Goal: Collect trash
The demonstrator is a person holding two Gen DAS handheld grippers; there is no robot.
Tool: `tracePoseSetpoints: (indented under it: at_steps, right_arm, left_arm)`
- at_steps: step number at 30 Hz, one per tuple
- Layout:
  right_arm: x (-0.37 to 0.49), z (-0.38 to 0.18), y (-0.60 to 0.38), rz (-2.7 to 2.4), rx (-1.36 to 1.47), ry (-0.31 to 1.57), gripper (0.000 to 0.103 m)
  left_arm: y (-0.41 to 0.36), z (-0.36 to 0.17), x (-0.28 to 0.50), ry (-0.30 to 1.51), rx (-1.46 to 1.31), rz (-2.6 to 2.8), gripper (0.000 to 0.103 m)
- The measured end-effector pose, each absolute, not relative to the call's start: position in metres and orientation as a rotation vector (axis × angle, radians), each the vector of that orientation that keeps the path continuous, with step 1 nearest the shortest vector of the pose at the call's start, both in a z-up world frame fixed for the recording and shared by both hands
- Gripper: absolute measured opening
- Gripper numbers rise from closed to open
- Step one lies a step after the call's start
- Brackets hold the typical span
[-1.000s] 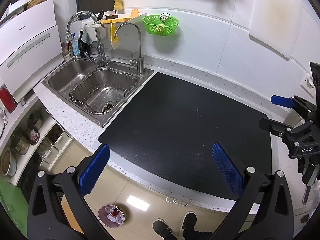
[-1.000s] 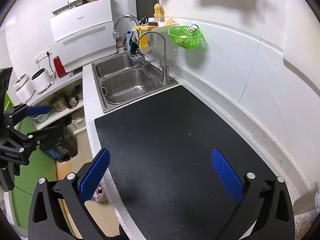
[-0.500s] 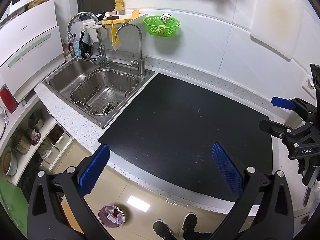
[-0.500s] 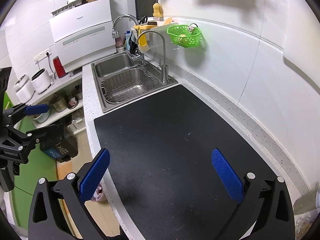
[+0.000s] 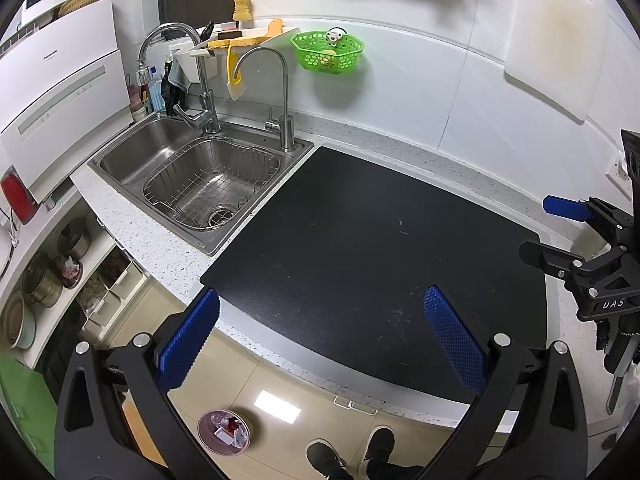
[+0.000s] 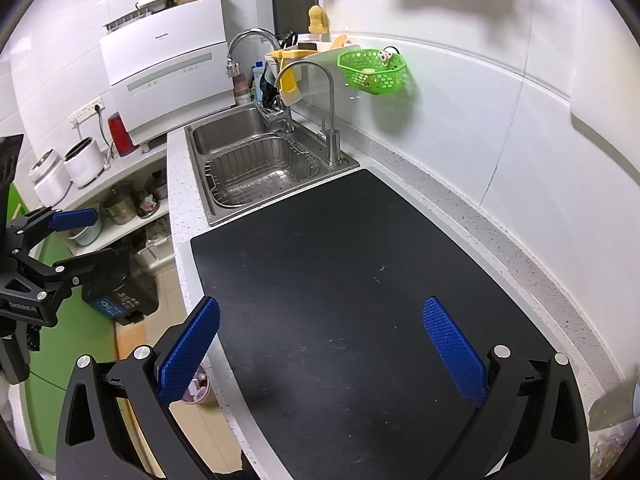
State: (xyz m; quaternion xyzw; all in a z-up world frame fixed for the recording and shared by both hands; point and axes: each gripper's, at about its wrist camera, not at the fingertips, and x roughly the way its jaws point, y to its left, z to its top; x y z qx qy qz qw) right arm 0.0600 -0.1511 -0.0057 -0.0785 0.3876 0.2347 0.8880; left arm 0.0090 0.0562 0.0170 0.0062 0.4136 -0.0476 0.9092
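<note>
The trash sits in a small round bin [image 5: 225, 432] on the floor, below the front edge of the counter; inside it there are white and red scraps. In the right wrist view only a part of this bin [image 6: 199, 390] shows, behind the blue pad of the gripper. Near the bin, on the floor, are the two shoes [image 5: 354, 454] of the person.

The left gripper [image 5: 320, 330] hangs above the front edge of the counter with its two blue pads wide apart, and nothing is between them. The right gripper [image 6: 320, 330] is above the black mat [image 6: 352, 280], also spread wide and holding nothing. In the left wrist view the right gripper [image 5: 560, 232] is at the right edge, over the right end of the counter.

The black mat [image 5: 360, 248] covers most of the speckled counter [image 5: 132, 224] and has only small pale specks on it. Just left of the mat is a steel sink [image 5: 200, 176] with a wire basket [image 5: 212, 184] in it and two taps behind. A green basket [image 5: 328, 50] hangs on the white wall above the sink. At the left stands a white appliance [image 5: 56, 108], and below it open shelves hold pots [image 5: 40, 280]
</note>
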Motion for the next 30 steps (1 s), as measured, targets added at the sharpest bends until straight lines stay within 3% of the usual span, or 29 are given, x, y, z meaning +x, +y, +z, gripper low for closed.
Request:
tracePoseSetpoints:
  at_steps: [30]
  right_arm:
    - [0.0564, -0.0051, -0.1493, 0.491, -0.161, 0.805, 0.097]
  left_arm:
    - [0.0599, 0.0178, 0.0081, 0.854, 0.011, -0.081, 0.100]
